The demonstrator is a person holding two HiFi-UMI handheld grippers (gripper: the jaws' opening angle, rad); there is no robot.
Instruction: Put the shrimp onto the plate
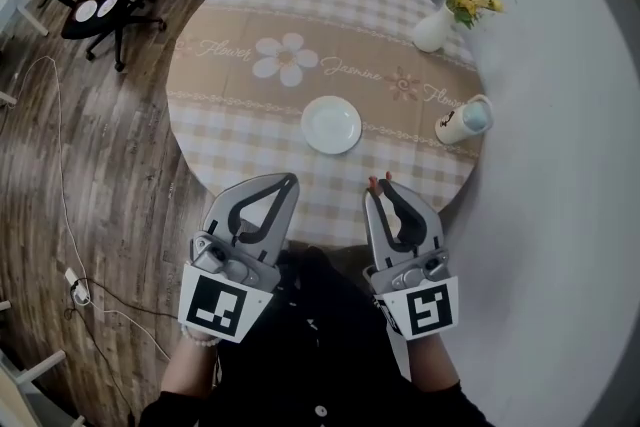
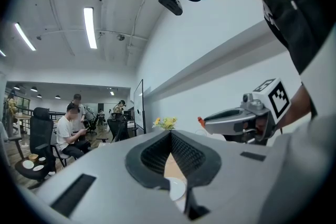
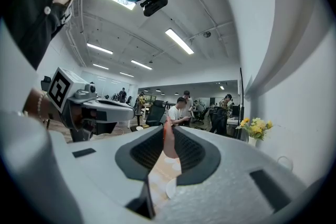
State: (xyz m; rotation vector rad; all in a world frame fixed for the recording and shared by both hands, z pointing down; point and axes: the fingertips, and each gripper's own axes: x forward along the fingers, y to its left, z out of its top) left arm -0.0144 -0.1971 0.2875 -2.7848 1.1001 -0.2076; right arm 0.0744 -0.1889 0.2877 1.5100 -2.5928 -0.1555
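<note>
Right claw (image 3: 167, 129): shut tight on shrimp (image 3: 169, 145) (pink body plain in own view, only a red tip from the head view). Left claw (image 1: 289, 181) closed, empty. Plate (image 1: 331, 125) ahead of both, apart.

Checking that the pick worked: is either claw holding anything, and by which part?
The right claw pinches the shrimp by its pale body, with the reddish end poking past the tips. The left claw is shut and empty.

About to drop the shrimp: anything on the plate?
Nothing on the plate; it looks bare. The shrimp is pinched in the right tongs. What's under the plate is covered.
</note>
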